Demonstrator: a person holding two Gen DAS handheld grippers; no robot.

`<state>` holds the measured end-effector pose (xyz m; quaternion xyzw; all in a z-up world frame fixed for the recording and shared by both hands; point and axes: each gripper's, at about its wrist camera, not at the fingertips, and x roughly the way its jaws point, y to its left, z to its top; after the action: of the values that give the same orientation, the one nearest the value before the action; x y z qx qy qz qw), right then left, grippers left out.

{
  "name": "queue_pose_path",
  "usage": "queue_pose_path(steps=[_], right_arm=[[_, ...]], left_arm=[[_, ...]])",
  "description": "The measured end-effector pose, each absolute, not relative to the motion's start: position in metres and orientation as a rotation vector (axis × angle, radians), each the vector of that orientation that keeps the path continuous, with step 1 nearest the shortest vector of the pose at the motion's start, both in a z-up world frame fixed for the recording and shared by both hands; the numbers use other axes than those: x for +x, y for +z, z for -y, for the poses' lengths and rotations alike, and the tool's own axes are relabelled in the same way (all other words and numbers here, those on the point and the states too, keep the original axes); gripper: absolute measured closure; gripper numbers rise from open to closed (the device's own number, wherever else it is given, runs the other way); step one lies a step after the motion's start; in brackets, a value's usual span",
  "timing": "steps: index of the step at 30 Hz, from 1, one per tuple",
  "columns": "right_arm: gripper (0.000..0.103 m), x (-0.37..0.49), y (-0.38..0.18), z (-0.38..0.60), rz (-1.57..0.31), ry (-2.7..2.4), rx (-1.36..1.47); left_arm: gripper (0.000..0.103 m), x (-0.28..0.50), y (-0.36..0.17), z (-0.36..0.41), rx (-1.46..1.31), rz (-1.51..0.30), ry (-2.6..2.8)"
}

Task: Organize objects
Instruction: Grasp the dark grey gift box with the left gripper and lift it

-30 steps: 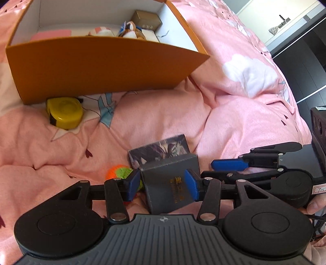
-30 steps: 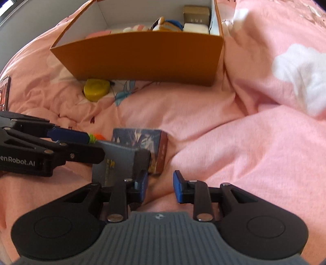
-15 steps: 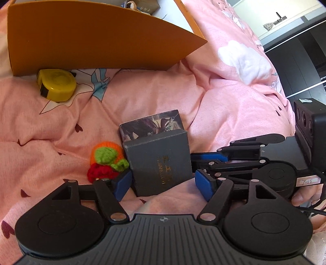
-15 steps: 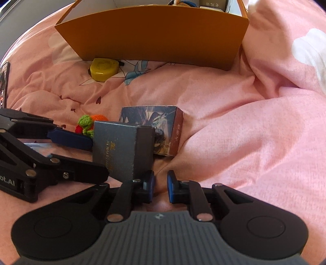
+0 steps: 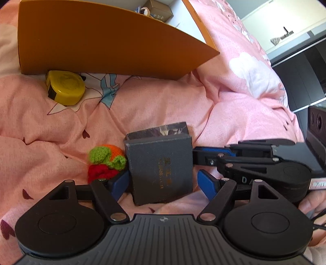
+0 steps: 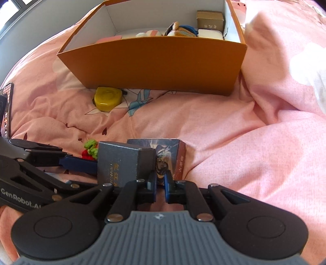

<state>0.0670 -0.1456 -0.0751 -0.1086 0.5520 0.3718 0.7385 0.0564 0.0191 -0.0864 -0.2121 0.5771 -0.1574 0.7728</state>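
Fingers of the left tool [image 5: 163, 182] straddle the grey box [image 5: 161, 169] (spread wide, not gripping).

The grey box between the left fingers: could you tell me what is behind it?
An illustrated box stands right behind the grey box; only its top and one side show, the rest is covered.

White lettering "GenRobot.AI" stands on the left claw [image 6: 79, 163] body, its end cut off. Gold characters on the grey box [image 5: 161, 169] and tan box [image 6: 209, 19] are too blurred to read.
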Motion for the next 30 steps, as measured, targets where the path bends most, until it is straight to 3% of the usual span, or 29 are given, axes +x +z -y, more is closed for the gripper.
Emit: queue_pose_path(steps=[8,23,30], right_arm=[[0.084,0.069,-0.078,0.157,-1.241,0.772,-0.278],[0.083,0.088,-0.078,0.187,-1.283,0.727,-0.211],[0.087,0.094,-0.079,0.191,-1.300,0.694,-0.200]], left_arm=[[0.015,0.067,-0.089,-0.006,-0.418,-1.272,-0.269],[0.009,0.077,-0.099,0.029,-0.250,-1.338,-0.252],[0.010,0.078,-0.099,0.040,-0.171,-1.346,-0.251]])
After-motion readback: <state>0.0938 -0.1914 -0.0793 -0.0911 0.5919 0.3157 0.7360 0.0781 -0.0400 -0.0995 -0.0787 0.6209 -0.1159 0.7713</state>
